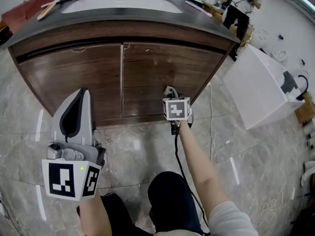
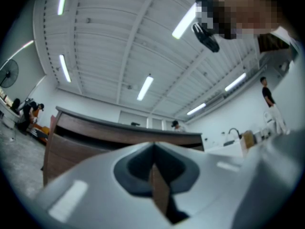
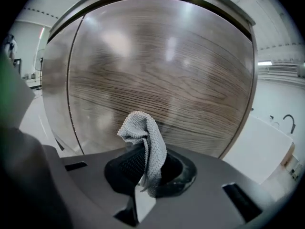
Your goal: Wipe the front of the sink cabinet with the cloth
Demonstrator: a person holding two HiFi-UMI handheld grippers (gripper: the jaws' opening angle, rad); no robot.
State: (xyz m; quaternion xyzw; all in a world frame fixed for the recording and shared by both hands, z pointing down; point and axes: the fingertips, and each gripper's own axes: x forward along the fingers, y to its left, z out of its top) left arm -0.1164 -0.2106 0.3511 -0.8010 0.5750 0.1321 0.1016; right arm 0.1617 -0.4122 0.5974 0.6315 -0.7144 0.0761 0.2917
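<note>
The sink cabinet [image 1: 123, 68] has two dark wood doors under a grey counter. My right gripper [image 1: 170, 93] is shut on a small grey cloth [image 3: 145, 144], held close to the lower part of the right door [image 3: 162, 75]; the cloth's tip [image 1: 169, 89] shows against that door. In the right gripper view the cloth stands up from between the jaws, a little short of the wood. My left gripper [image 1: 78, 107] is held back near my body, tilted upward, its jaws shut with nothing between them [image 2: 155, 168].
A white box-like unit [image 1: 263, 87] stands right of the cabinet. The floor [image 1: 138, 146] is glossy grey marble tile. A black cable [image 1: 181, 166] runs along my right arm. People stand far off behind the counter [image 2: 267, 97].
</note>
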